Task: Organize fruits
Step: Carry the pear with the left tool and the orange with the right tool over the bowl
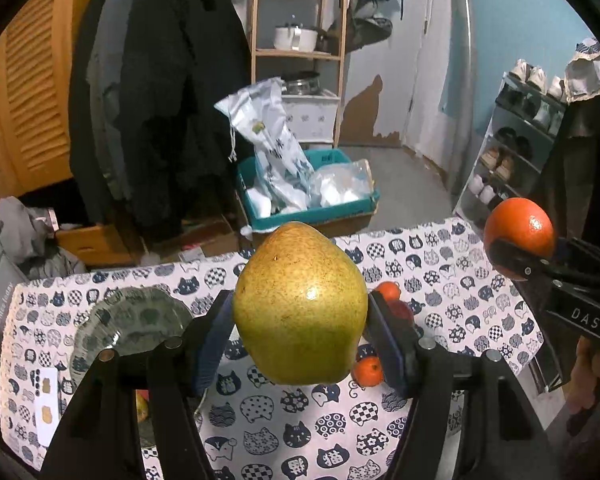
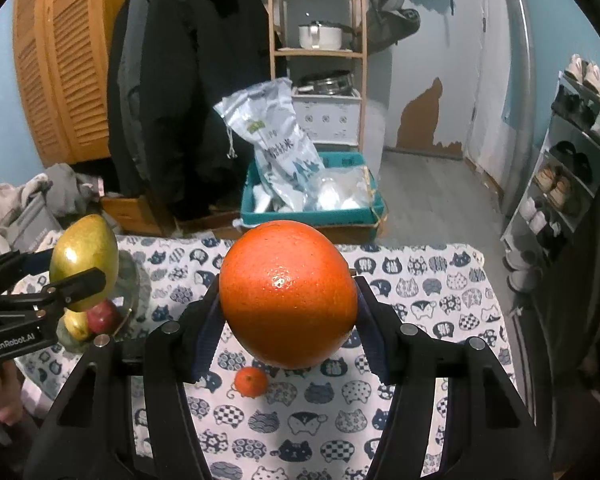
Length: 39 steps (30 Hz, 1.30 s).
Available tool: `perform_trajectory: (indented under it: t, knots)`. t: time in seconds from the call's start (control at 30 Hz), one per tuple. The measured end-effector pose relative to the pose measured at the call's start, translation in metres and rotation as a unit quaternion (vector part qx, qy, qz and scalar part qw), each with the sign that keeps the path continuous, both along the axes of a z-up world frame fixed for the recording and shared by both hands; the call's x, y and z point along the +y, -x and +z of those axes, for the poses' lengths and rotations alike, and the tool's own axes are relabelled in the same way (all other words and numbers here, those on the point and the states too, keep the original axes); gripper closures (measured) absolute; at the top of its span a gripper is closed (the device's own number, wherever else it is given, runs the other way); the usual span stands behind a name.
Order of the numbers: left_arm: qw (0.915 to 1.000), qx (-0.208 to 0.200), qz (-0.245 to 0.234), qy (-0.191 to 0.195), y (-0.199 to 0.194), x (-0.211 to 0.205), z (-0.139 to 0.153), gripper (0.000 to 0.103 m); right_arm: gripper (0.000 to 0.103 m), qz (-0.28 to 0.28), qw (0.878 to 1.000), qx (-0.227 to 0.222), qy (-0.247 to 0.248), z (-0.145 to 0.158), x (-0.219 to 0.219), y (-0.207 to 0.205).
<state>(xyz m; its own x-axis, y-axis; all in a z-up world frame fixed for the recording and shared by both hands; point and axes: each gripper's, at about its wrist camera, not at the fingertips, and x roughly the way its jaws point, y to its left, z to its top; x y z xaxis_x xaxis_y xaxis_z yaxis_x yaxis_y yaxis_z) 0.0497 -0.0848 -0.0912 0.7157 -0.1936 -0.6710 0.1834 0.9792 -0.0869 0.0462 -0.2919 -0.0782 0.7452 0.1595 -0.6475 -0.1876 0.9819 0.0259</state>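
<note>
My left gripper is shut on a yellow-green pear and holds it above the cat-print table. It also shows in the right wrist view, above a glass plate. My right gripper is shut on a large orange, held above the cloth; the orange also shows in the left wrist view at the right. A glass plate lies at the table's left. It holds a red apple and a yellow fruit. A small tangerine lies on the cloth.
More small tangerines and a red fruit lie on the cloth behind the pear. The cat-print tablecloth covers the table. Beyond its far edge stand a teal box of bags, hanging coats and a shoe rack.
</note>
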Motion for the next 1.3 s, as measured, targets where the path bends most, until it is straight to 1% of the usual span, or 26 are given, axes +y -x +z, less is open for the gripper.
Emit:
perform_trajectory:
  t: [0.23, 0.5, 0.87, 1.3]
  knots:
    - [0.9997, -0.020, 0.010, -0.001, 0.006, 0.012, 0.013, 0.035, 0.042, 0.017, 1.000, -0.018, -0.005, 0.014, 0.015, 0.001]
    - [0.9991, -0.026, 0.033, 0.000, 0.008, 0.034, 0.017, 0.035, 0.043, 0.037, 0.999, -0.022, -0.005, 0.019, 0.040, -0.005]
    - [0.9966, -0.018, 0.080, 0.003, 0.008, 0.082, 0.010, 0.035, 0.042, 0.078, 0.997, -0.021, -0.008, 0.022, 0.094, -0.021]
    - [0.9897, 0.001, 0.143, 0.003, 0.006, 0.156, -0.008, 0.035, 0.043, 0.136, 0.991, -0.004, -0.011, 0.014, 0.174, -0.044]
